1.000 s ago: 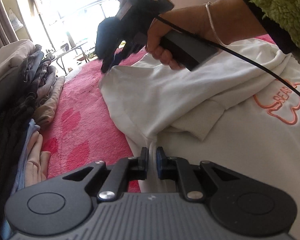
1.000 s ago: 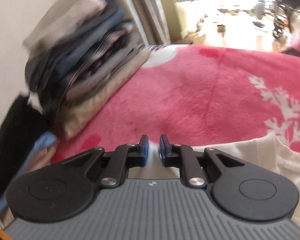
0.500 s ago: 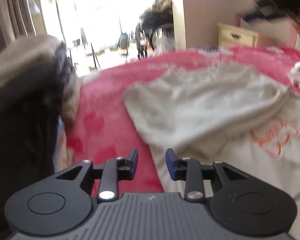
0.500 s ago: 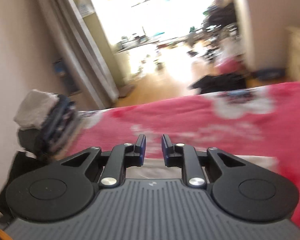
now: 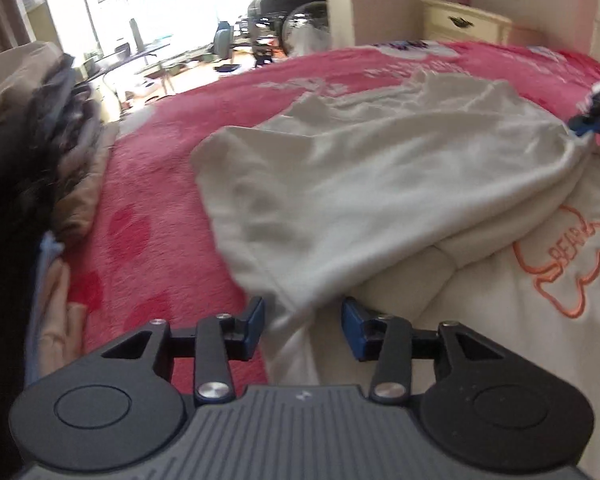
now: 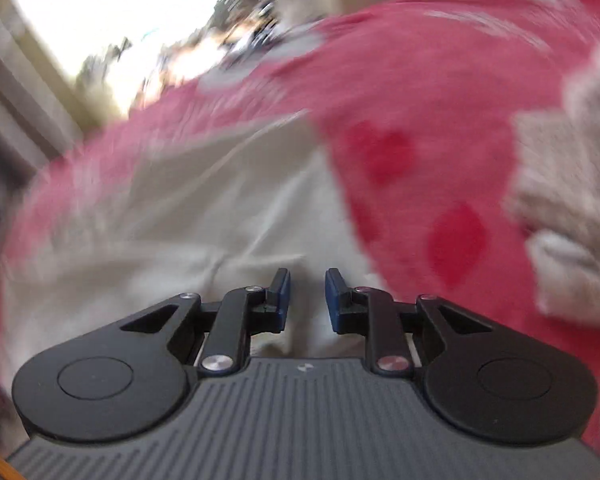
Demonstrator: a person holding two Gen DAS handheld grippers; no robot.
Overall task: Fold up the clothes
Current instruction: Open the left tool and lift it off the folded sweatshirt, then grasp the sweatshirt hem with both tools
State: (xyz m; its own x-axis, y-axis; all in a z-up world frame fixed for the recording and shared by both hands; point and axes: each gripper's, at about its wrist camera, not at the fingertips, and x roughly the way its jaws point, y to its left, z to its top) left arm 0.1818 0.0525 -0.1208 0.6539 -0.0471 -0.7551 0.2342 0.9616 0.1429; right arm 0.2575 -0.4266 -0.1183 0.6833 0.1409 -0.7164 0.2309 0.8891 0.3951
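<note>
Because the right wrist view is smeared with motion blur, little in it is sharp: the right gripper (image 6: 307, 300) shows its blue-padded fingers spread with a gap between them and nothing pinched, above a pale blur that is the white fleece sweatshirt with an orange outlined bear design (image 5: 380, 184). At that view's right edge a fuzzy cream-coloured mass (image 6: 568, 184) is too blurred to identify.

Sharper, the left wrist view shows the sweatshirt lying on the pink plush blanket with red hearts (image 5: 140, 208), one portion folded over the body; the bear print with lettering is partly cut off at the right. The left gripper (image 5: 302, 330) is wide open, its pads on either side of a fabric edge without squeezing it.

Only this view shows the stack of folded clothes in grey, blue and tan (image 5: 60, 152) at the left, blurred, and the cream drawer cabinet (image 5: 464, 24) beyond the bed. A blue-tipped tool at the right edge is mostly out of frame.
</note>
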